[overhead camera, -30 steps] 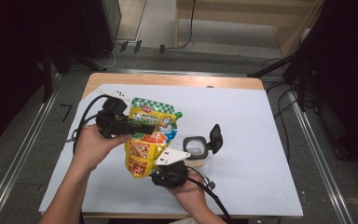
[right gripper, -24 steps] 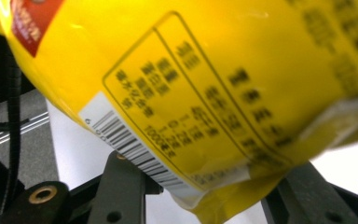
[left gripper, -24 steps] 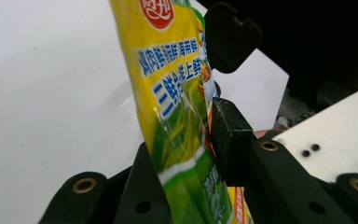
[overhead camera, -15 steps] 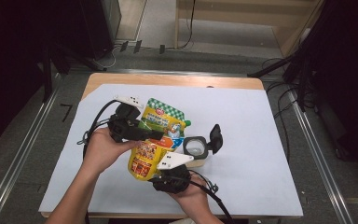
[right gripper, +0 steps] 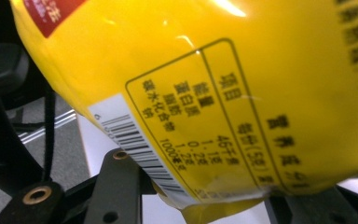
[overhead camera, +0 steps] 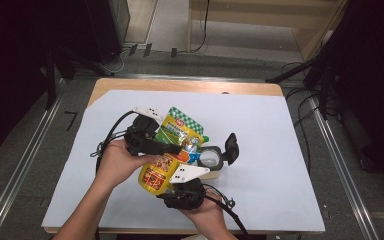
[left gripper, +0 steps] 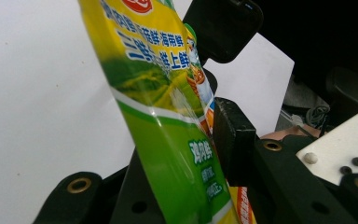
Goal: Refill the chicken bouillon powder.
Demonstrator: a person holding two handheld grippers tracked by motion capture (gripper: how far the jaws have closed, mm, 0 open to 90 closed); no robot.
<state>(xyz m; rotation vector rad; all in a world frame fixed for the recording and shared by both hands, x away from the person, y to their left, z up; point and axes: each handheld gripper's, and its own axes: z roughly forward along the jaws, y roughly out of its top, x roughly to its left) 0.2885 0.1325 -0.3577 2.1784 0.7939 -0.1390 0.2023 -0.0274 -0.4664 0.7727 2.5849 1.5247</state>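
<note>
Two grippers, high view: left gripper (overhead camera: 172, 149) and right gripper (overhead camera: 180, 186) met on the yellow-green pouch (overhead camera: 169, 150), held over the white table cover (overhead camera: 280, 150) beside an open container (overhead camera: 211, 159) with a black flip lid.
Change: since a second earlier the pouch had swung rightward toward the container, the left hand (overhead camera: 117, 162) travelling with it; left jaws had just been opening, pouch between them.
Left gripper view: pouch (left gripper: 168, 140) stood between the jaws, one pad (left gripper: 233, 140) against its side; grip loosened, not clearly released.
Right gripper view: pouch bottom (right gripper: 223, 93) sat above the jaws; pressing or not, I cannot tell.
Meaning: probably lining up to pour, or handing over.
</note>
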